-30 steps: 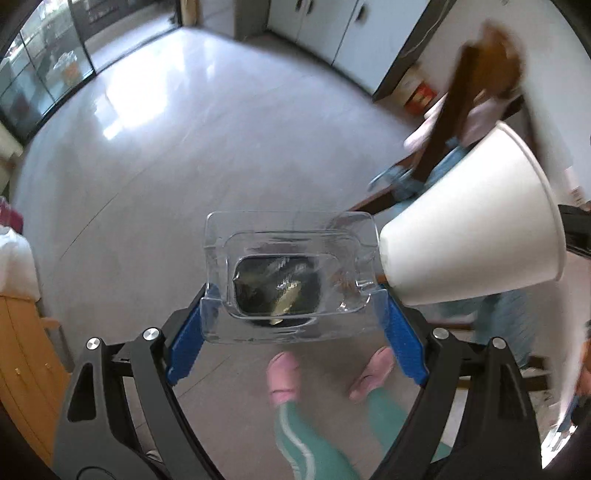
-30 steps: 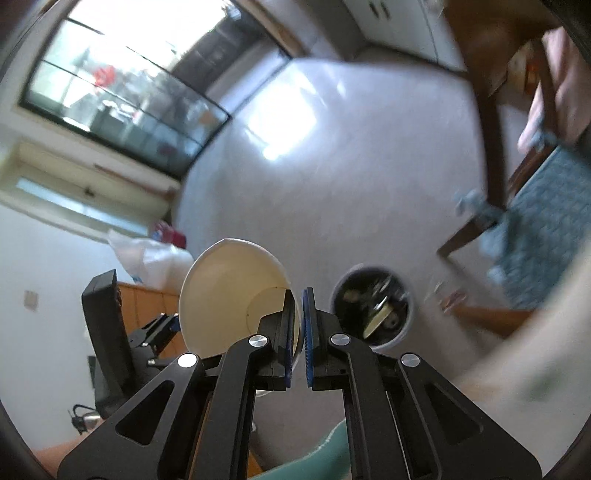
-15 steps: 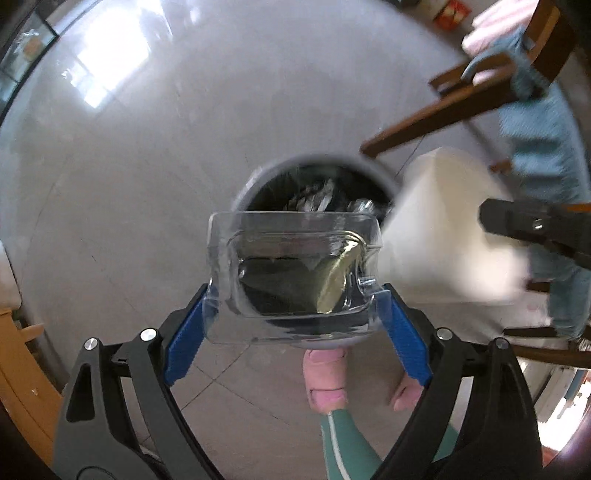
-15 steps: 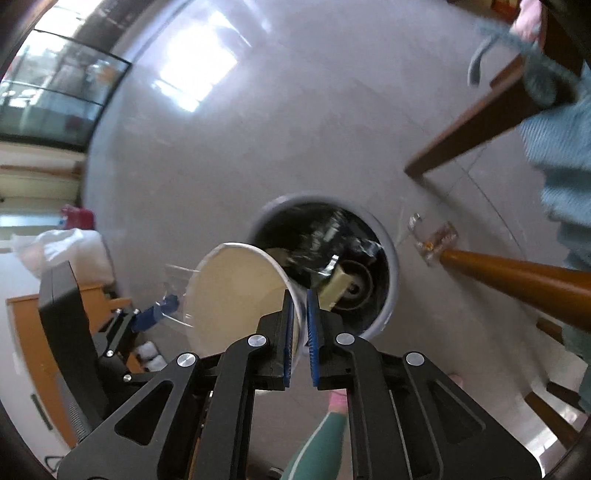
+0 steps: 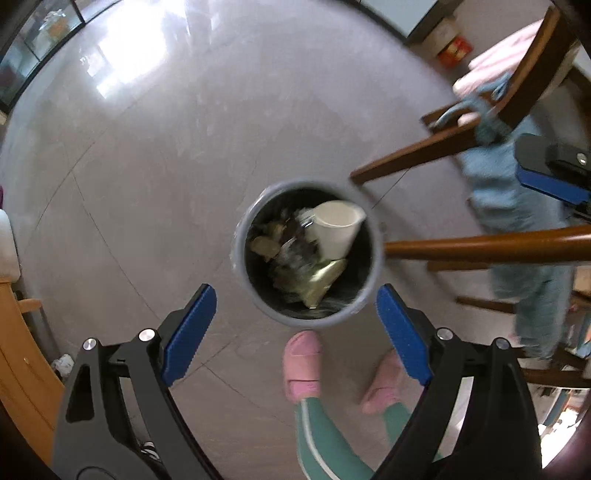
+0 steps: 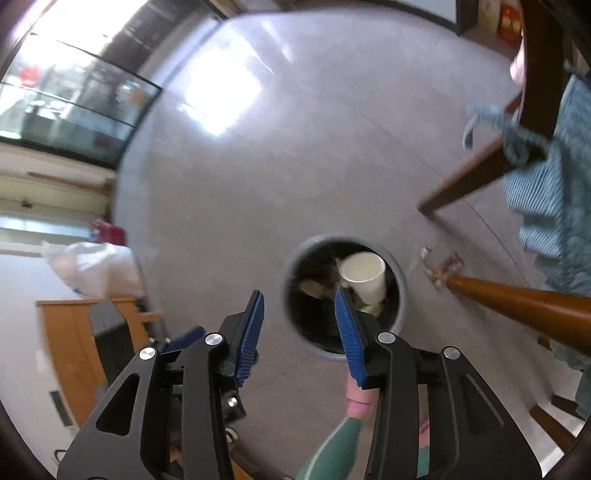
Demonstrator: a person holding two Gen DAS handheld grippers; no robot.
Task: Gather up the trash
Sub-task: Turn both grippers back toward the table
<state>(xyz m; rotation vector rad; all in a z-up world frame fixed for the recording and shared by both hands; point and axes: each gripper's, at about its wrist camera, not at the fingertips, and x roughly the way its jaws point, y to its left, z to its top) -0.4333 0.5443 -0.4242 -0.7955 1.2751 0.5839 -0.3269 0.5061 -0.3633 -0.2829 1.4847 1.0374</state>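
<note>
Basically both grippers hung empty over the grey trash bin [image 5: 375, 236]: left gripper [image 5: 295, 328] spread wide, right gripper [image 6: 299, 328] jaws just opened partway with nothing between them, paper cup [image 5: 338, 229] already inside the bin, mouth up, leaning against its wall.

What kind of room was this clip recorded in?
Probably a home dining or living area: wooden chair legs on a glossy tiled floor, a small grey waste bin, and white cabinets.
</note>
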